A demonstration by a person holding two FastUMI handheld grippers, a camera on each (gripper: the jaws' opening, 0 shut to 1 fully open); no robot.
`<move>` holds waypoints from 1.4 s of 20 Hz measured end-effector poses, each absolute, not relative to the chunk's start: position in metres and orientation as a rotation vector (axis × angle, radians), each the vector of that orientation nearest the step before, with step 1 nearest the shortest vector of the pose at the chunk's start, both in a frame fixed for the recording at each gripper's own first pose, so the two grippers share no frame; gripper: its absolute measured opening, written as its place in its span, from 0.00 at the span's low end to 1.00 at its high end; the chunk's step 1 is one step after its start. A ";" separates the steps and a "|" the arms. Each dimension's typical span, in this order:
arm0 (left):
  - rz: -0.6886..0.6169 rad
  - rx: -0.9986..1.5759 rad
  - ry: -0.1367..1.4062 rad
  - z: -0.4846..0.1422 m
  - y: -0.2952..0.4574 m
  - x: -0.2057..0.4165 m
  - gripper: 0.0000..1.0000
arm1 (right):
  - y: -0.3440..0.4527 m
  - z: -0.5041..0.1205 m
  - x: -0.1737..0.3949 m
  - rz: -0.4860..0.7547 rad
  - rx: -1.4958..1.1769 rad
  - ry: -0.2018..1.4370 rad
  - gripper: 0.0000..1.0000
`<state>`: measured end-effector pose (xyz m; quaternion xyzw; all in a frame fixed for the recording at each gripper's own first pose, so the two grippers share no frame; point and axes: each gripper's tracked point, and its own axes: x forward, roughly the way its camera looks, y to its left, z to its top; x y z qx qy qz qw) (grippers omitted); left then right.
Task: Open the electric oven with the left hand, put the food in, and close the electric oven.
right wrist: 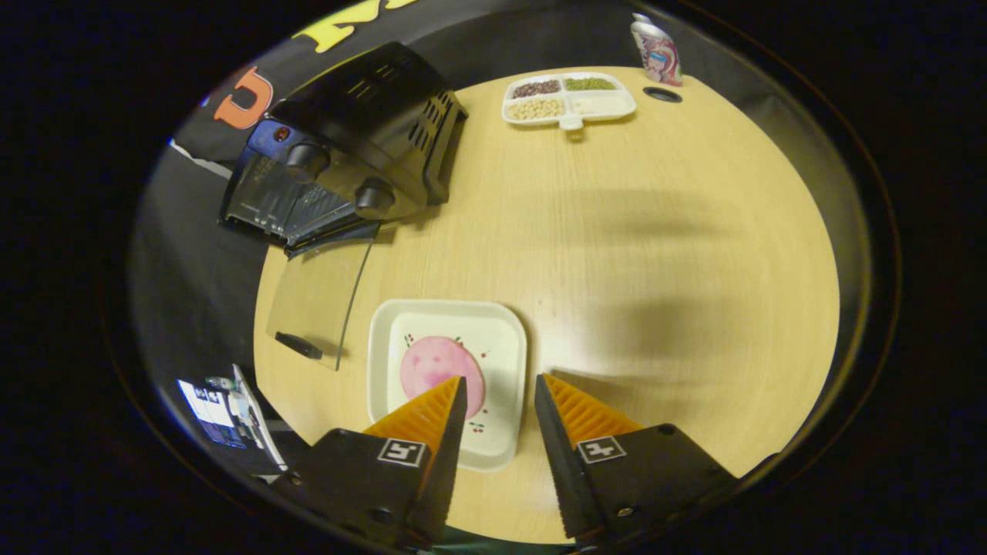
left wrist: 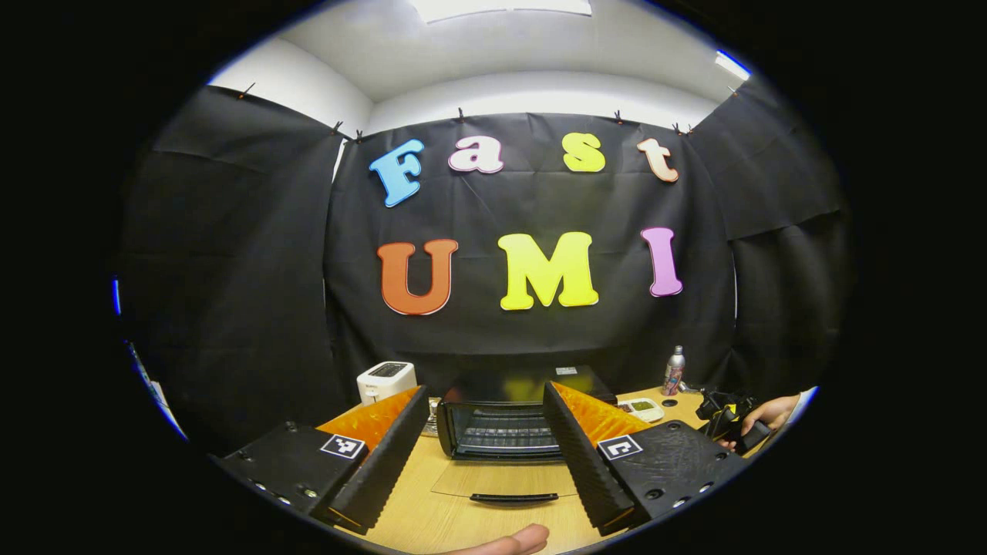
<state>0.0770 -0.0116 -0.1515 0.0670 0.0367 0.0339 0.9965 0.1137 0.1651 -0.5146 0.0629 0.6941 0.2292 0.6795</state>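
Food (right wrist: 441, 370), a round pink piece, lies on a square white plate (right wrist: 505, 324) directly under the right tongs (right wrist: 500, 401), and this is the relation which decides the coming move. In the right gripper view these tongs hang above the near edge of the plate with the jaws apart at a medium width and nothing between them; the left finger overlaps the near side of the pink piece, but I cannot tell if it touches it. The plate rests on the bench (right wrist: 655, 247), near its front edge. From the plate, the electric oven (right wrist: 347, 146) lies far and to the left, and its glass door (right wrist: 320, 297) is already folded down flat on the bench, the door handle (right wrist: 299, 345) at the near end, just beside the left side of the plate. So, in my judgement, the right tongs are the nearer ones to the food, and they must carry it far-left, over the open door, into the oven. In the left gripper view the left tongs (left wrist: 486, 455) are wide and hold nothing; they point straight at the oven cavity (left wrist: 505, 428), with the lowered door between the two fingers. A divided tray (right wrist: 569, 99) with beans and a bottle (right wrist: 657, 54) stand at the far side of the bench, well apart from the plate.
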 end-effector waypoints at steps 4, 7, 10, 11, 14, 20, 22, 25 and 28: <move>0.061 0.139 0.086 -0.160 -0.018 0.079 0.94 | 0.163 -0.531 0.110 0.501 0.207 1.645 0.16; 0.028 0.092 0.117 -0.169 -0.024 0.080 0.94 | 0.164 -0.531 0.110 0.565 0.270 1.665 0.04; 0.029 0.102 0.137 -0.172 -0.022 0.080 0.94 | 0.162 -0.530 0.110 0.564 0.291 1.673 0.02; 0.032 0.109 0.128 -0.168 -0.023 0.081 0.94 | 0.161 -0.529 0.111 0.564 0.293 1.664 0.01; -0.007 0.109 0.088 -0.159 -0.036 0.083 0.94 | 0.148 -0.522 0.109 0.570 0.294 1.646 0.04; -0.020 0.103 0.093 -0.161 -0.038 0.085 0.94 | 0.115 -0.506 0.117 0.535 0.305 1.586 0.04; -0.026 0.097 0.105 -0.165 -0.038 0.084 0.94 | 0.106 -0.496 0.122 0.527 0.288 1.554 0.04; -0.028 0.068 0.110 -0.166 -0.033 0.084 0.94 | 0.106 -0.475 0.125 0.535 0.292 1.512 0.04; -0.020 0.060 0.102 -0.163 -0.023 0.080 0.94 | 0.115 -0.454 0.127 0.550 0.300 1.473 0.04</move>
